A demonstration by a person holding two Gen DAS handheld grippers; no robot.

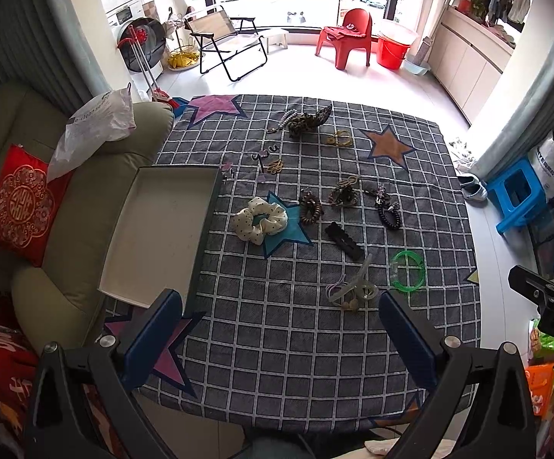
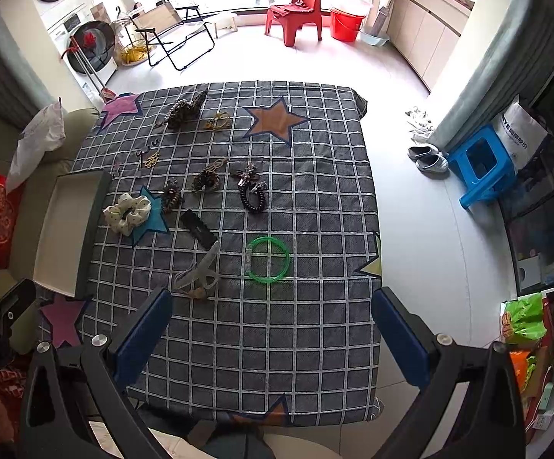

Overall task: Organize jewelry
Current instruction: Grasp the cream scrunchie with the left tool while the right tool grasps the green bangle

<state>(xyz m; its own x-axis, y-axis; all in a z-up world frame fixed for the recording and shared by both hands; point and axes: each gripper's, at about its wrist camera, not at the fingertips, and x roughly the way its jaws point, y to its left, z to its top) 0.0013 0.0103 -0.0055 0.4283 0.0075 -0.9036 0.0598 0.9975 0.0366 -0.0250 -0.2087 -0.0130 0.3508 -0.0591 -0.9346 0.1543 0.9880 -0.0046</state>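
Hair ties and jewelry lie scattered on a checked tablecloth [image 1: 277,336]. A white polka-dot scrunchie [image 1: 259,220] lies beside an empty white tray [image 1: 158,229] at the table's left edge. A green bangle [image 1: 408,269] [image 2: 268,259], a black hair clip [image 1: 344,241], a clear clip with hair ties [image 1: 351,287] [image 2: 198,273], a black coil tie [image 1: 388,212] and a leopard-print piece [image 1: 309,118] lie further out. My left gripper [image 1: 281,329] hovers open above the near table edge. My right gripper [image 2: 271,329] is open too, just short of the bangle. Both hold nothing.
A beige sofa [image 1: 85,176] with a red cushion [image 1: 22,202] presses against the table's left side. On the right floor are a blue stool [image 2: 481,164] and shoes [image 2: 430,157]. A folding chair [image 1: 227,42] and a red chair [image 1: 347,36] stand far behind.
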